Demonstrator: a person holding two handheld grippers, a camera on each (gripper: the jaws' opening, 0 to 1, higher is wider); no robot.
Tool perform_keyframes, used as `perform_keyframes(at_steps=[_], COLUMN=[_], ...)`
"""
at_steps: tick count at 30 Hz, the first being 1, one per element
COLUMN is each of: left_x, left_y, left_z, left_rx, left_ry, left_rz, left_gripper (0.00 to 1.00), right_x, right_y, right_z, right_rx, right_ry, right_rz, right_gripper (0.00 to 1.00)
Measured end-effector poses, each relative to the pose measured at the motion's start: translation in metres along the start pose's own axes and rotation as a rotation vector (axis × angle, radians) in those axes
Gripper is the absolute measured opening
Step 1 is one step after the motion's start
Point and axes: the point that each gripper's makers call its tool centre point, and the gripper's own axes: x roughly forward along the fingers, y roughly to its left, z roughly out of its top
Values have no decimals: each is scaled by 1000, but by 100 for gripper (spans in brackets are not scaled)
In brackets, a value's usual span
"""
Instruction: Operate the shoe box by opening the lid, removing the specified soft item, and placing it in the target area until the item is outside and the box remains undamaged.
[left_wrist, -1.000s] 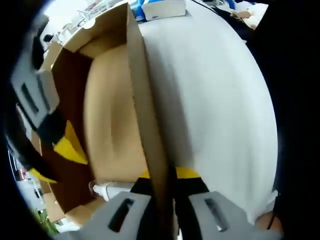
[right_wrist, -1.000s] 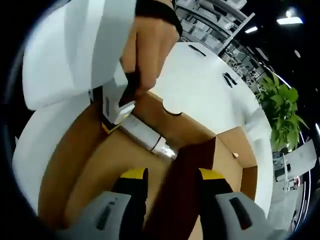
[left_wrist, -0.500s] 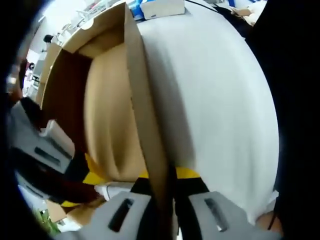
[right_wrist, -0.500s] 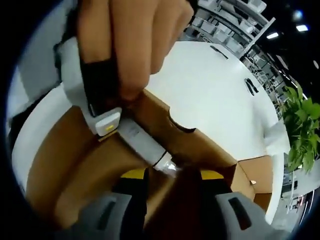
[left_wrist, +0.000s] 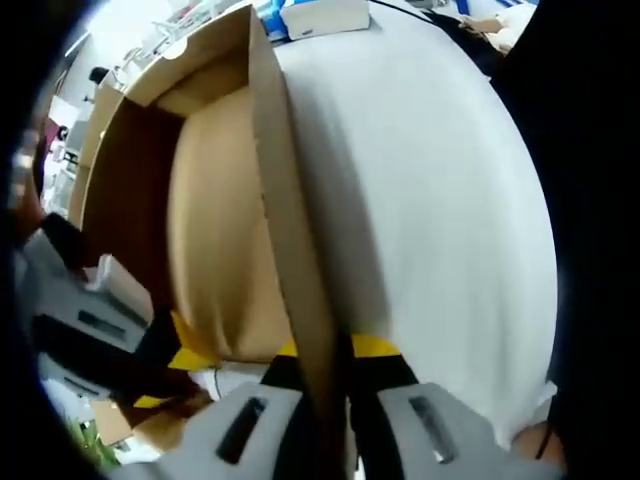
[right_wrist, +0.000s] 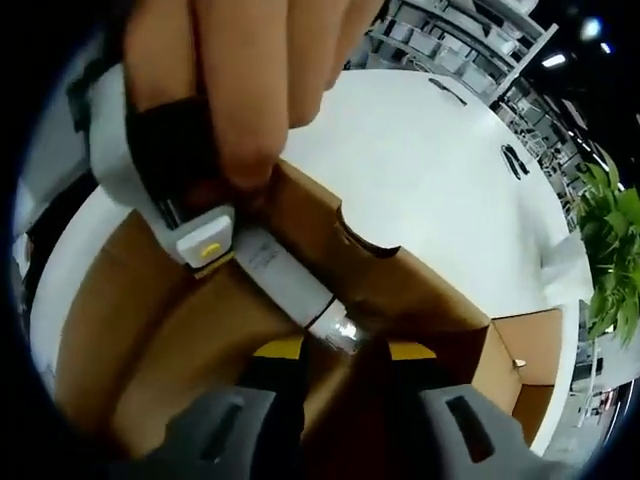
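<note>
Left gripper view: right gripper (left_wrist: 150, 350) at far left, scarcely shifted since half a second ago; shoe box (left_wrist: 215, 230) wall still pinched by left gripper (left_wrist: 325, 385). Right gripper view: jaws apparently clamped on dark inner flap (right_wrist: 345, 400), soft item unseen.

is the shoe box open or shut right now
Open. The shoe box shows its bare tan inside, and the left gripper fingers pinch its upright side wall.

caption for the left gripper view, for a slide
Left gripper clamps the open cardboard box's wall on a white table.
</note>
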Motion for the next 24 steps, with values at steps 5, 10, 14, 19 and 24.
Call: perform_keyframes(at_steps=[5,10,14,19,24], left_x=[0,0,-1,0,0], left_y=[0,0,0,0,1], left_z=[0,1,1,0,0], left_rx=[-2,5,-1,11,8], left_ry=[1,4,10,11,10], left_rz=[1,3,8,12,12], left_gripper=[4,4,5,5,5], right_x=[3,-5,-1,7,6], right_y=[7,5,6,4,7], right_z=[3,-6,-1,6,-2], right_rx=[-21,-36,-95,-93,-110], right_ry=[14,44,46,29,75], right_rz=[40,37,58,93,121], right_gripper=[27,24,24,27,26])
